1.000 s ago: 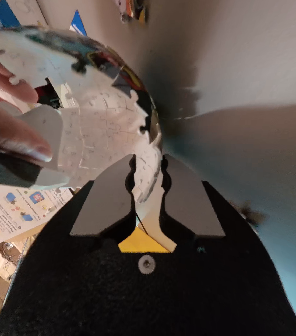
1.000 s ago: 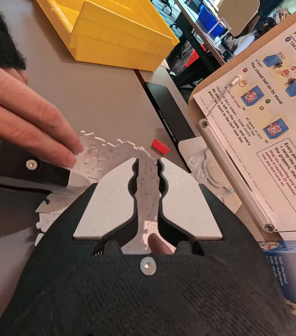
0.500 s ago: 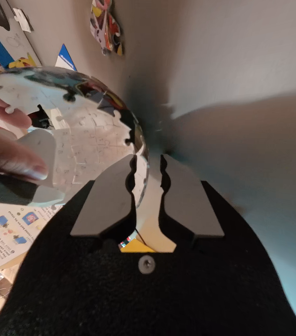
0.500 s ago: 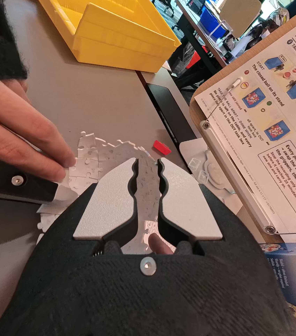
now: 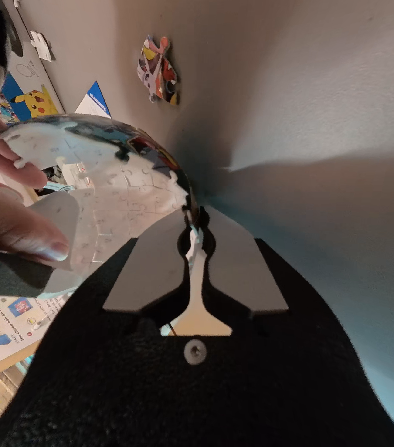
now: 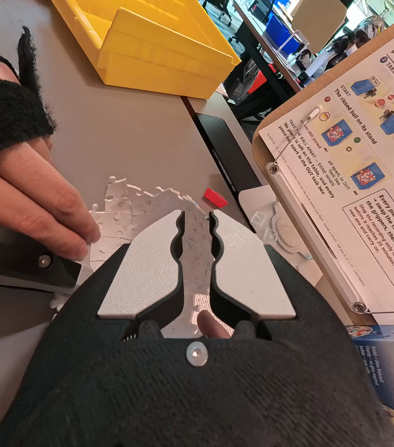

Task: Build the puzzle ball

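table [image 6: 123, 135]: grey, yellow bin [image 6: 157, 55] far left, loose joined pieces [image 5: 158, 72] lying apart.
shell [image 5: 118, 193]: half-built ball, held up between both grippers.
left gripper [image 5: 194, 217]: half a sec ago my jaws gaped, now pinched on the shell's rim.
right gripper [image 6: 196, 217]: still clamping the shell wall, so I'm steady for the next piece.

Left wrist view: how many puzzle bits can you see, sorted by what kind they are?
Big curved shell of joined pieces: 1
Colourful cluster lying loose: 1
Small white bit lying loose: 1
Total: 3
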The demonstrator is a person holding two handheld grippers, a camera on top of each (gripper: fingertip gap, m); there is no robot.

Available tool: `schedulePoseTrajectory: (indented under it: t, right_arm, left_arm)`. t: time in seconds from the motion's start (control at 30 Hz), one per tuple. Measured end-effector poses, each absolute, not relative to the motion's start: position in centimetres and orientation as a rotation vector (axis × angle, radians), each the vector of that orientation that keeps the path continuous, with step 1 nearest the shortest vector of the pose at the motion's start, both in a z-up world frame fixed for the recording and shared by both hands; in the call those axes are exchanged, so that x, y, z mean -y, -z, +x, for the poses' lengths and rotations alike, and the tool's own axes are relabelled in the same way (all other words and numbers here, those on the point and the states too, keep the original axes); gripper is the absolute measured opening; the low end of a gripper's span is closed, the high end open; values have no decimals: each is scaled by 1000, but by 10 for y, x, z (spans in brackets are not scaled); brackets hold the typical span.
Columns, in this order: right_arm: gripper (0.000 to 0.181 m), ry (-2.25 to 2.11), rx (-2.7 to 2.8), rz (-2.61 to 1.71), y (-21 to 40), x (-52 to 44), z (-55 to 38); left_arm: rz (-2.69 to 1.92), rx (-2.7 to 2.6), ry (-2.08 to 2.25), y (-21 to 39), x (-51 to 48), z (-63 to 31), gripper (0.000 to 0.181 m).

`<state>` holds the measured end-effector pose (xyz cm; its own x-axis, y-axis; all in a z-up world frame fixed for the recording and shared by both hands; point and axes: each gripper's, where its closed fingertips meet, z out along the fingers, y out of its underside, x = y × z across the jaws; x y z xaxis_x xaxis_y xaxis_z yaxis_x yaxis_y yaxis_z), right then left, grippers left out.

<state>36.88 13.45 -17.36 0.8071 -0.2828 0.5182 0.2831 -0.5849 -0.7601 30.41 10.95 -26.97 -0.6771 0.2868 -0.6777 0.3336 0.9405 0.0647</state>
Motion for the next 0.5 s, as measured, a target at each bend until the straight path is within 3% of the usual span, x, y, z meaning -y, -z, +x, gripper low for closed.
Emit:
schedulePoseTrajectory:
  t: [0.23,0.37,0.5]
  right_arm:
    - [20,769,0,-2061,174,-134,370]
    - [20,778,4,-2064,175,-134,370]
    - [20,774,6,-2061,174,-134,369]
  left_arm:
    - [412,-2369,91,269,-110,304,3]
    - [356,-2337,89,261,-114,304,32]
    - [297,-2304,147,247,-124,292,34]
